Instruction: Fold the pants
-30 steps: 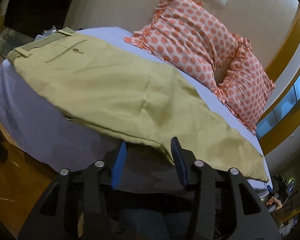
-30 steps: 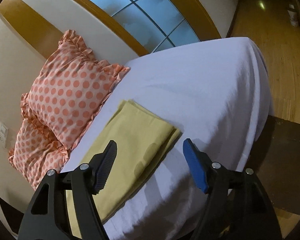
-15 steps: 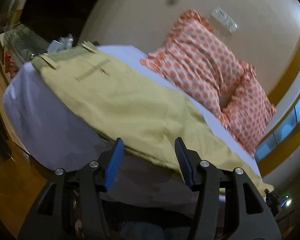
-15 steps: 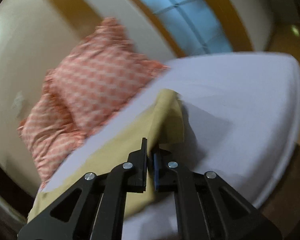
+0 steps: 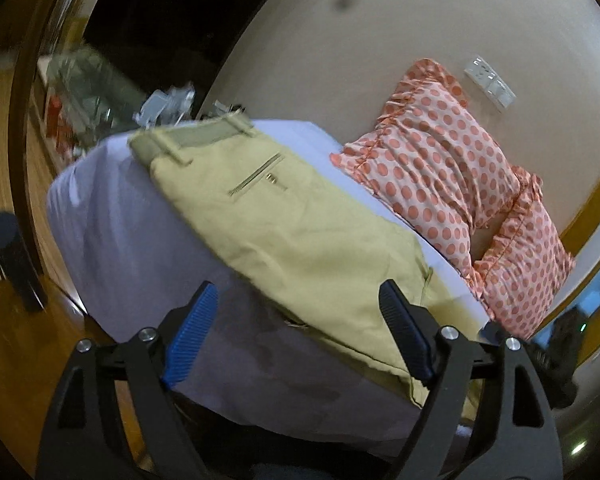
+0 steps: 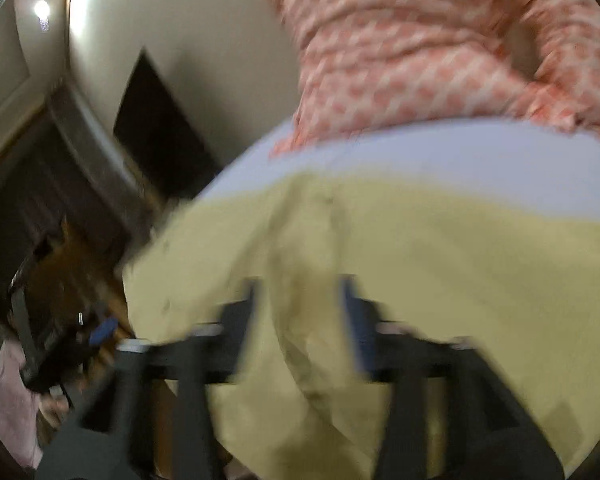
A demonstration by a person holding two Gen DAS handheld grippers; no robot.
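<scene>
Lavender bedsheet (image 5: 112,216) is filling mid-frame, and we are seeing khaki pants (image 5: 300,232) lying across it beside polka-dot pillows (image 5: 440,160). Our left gripper (image 5: 304,328) is gaping empty; our blurred right gripper (image 6: 300,312) is parted around pants fabric.

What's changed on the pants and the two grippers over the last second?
The right gripper closed on the leg-end hem of the pants and has swung toward the waistband, carrying fabric that now drapes between its fingers; blur hides whether it still grips. The left gripper widened its jaws, holding nothing. The polka-dot pillows and the bed sheet are unchanged.
</scene>
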